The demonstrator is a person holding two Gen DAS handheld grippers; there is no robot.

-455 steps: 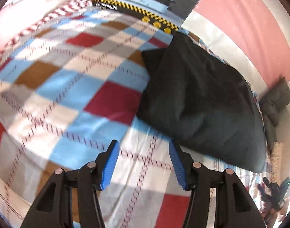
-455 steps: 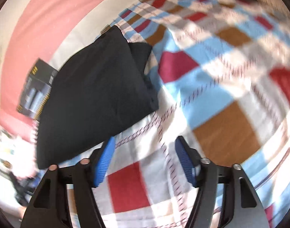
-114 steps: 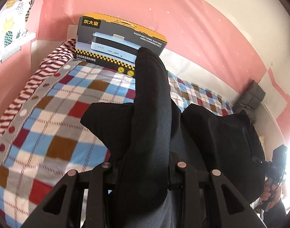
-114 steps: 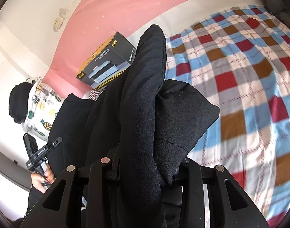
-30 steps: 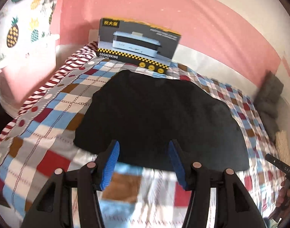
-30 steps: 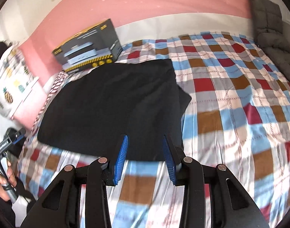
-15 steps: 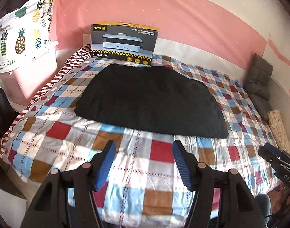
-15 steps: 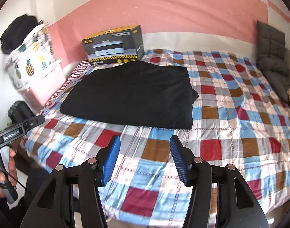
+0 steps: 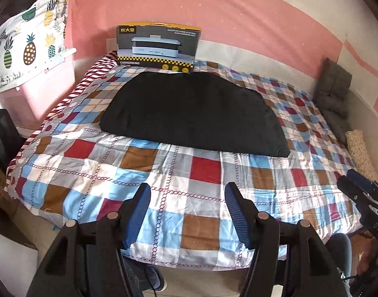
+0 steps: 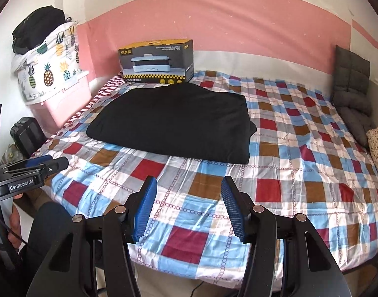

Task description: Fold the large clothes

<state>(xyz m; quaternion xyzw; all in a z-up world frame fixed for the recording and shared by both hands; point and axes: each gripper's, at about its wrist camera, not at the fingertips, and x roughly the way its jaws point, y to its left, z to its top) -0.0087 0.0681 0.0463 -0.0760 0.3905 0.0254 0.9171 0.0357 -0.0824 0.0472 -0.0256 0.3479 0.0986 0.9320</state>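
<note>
The black garment (image 9: pixel 194 113) lies folded into 1 thick, flat slab on the checked bedspread (image 9: pixel 201 170), toward the far left part of the bed, its back edge just in front of the cooker box (image 9: pixel 158 47) that stands at the far edge by the wall. From the right wrist view a second layer peeks out along its right side, so the fold looks doubled over.

Both pairs of tongs hang off the near edge of the bed, well apart from the cloth. The left tongs (image 9: pixel 187 212) stand about half parted with nothing between the blue pads; the right tongs (image 10: pixel 189 209) are likewise parted and empty. With both let go and held clear, the fold reads as finished or nearly so, laid flat so it keeps its shape.
</note>
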